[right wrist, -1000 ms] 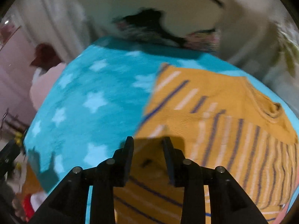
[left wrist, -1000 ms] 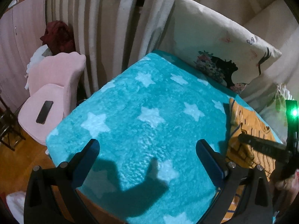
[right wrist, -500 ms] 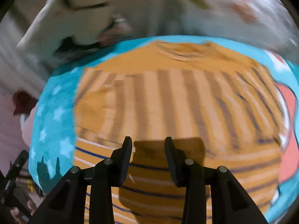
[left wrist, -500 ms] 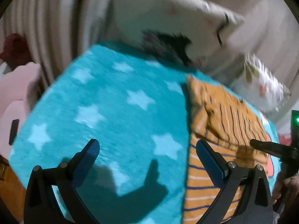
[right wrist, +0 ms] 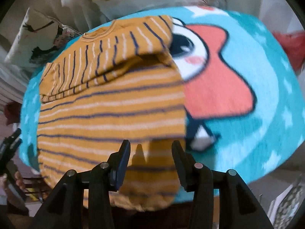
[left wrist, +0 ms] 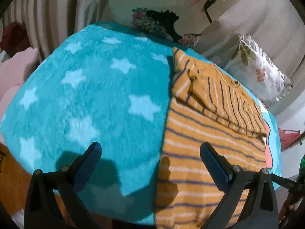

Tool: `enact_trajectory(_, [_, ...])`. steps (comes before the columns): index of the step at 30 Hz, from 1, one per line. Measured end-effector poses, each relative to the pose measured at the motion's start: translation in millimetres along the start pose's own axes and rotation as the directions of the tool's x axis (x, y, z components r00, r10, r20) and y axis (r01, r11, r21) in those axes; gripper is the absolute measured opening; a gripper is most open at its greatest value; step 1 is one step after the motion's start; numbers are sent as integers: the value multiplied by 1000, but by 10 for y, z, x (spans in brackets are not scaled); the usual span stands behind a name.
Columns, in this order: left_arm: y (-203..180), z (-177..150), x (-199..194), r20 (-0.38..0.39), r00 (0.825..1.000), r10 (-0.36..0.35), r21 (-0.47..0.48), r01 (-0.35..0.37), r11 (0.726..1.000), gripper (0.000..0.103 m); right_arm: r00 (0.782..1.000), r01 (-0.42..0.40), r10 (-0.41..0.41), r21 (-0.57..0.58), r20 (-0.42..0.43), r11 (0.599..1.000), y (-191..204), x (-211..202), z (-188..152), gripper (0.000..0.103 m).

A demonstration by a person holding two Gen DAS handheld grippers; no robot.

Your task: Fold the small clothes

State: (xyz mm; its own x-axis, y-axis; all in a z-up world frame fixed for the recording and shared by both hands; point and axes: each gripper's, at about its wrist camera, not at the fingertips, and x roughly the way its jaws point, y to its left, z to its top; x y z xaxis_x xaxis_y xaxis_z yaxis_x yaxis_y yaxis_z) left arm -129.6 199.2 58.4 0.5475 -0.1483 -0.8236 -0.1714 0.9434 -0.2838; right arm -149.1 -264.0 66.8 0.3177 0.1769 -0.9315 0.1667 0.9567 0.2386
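A mustard-yellow shirt (left wrist: 205, 133) with blue and white stripes lies on a teal star blanket (left wrist: 85, 99), with its upper part folded down over the body. It also shows in the right wrist view (right wrist: 110, 110), its hem hanging over the near blanket edge. My left gripper (left wrist: 150, 156) is wide open and empty, above the shirt's left edge. My right gripper (right wrist: 150, 152) is open and empty, just above the shirt's hem. The left gripper shows at the far left of the right wrist view (right wrist: 9, 145).
A printed pillow (left wrist: 167, 9) and a floral pillow (left wrist: 257, 72) lean at the far side of the blanket. A pink chair (left wrist: 13, 72) stands at the left by the curtains (left wrist: 49, 15). The blanket has a large cartoon print (right wrist: 215, 80) right of the shirt.
Both grippers have swung to the right, from the bare blanket onto the shirt. The right gripper's fingers have opened slightly. The shirt has not moved.
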Motion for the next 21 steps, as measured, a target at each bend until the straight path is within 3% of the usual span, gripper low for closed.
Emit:
enact_trajectory(5, [-80,-371,-118,-24,1000,-2,43,3,999,103,995,-86,87,26,-42,996,-275,9,-413,55])
enact_trajectory(9, [-118,-642,-140,-65,998,-20,62,24,998,103,979,-179,183,46,-91,983,-390,139,-696,55])
enact_trajectory(14, [-7,-928,-120,-95,995,5,7,-5,1000,103,952,-266,274,69,-139,961,-419,393,-832,55])
enact_trajectory(18, [113,-1133,-55,-125,992,-29,-51,23,998,103,934,-311,316,53,-167,949,-322,548,-874,55])
enact_trajectory(21, [123,-1251,4,-145,987,-75,-60,67,996,103,932,-319,322,43,-165,947,-275,609,-877,56])
